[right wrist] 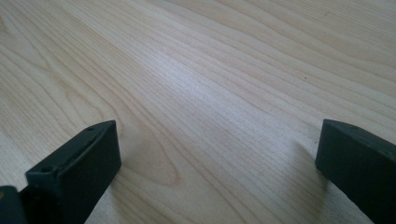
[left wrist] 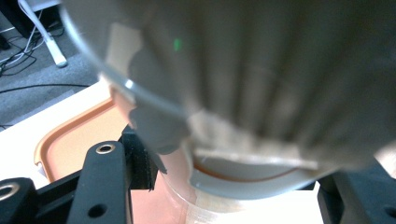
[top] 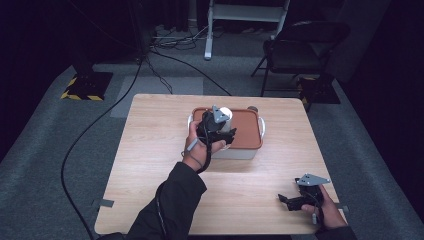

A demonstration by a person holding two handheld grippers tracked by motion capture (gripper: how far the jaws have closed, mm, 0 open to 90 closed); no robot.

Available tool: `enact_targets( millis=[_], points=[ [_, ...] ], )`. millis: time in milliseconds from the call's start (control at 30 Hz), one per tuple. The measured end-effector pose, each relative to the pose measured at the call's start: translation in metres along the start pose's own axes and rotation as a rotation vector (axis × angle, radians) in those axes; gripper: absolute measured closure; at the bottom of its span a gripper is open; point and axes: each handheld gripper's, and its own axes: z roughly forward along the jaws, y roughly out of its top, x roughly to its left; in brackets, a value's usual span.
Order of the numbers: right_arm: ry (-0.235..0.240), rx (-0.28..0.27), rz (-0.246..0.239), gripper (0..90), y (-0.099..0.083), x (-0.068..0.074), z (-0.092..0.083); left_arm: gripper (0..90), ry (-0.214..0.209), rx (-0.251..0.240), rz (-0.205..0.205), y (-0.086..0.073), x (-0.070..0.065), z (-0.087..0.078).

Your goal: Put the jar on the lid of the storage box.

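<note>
L gripper clamps white cup over orange-lidded box; R gripper wide open, empty, w/ bare tabletop between jaws

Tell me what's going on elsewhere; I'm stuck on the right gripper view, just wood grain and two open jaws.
Observer: The left gripper is over a white container with a brown lid.
Operator: State what it's carrying.
Observer: Its jaws are closed on a white cup, tipped over the lid.
Operator: Place my gripper.
Observer: The right gripper sits low near the table's near right corner, apart from the container.
</note>
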Motion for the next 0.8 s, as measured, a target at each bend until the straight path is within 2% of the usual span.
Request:
enact_targets(
  millis=[800],
  points=[
    [0.000, 0.000, 0.000, 0.0, 0.000, 0.000, 0.000, 41.3, 0.019, 0.037, -0.016, 0.008, 0.010, 0.025]
  ],
)
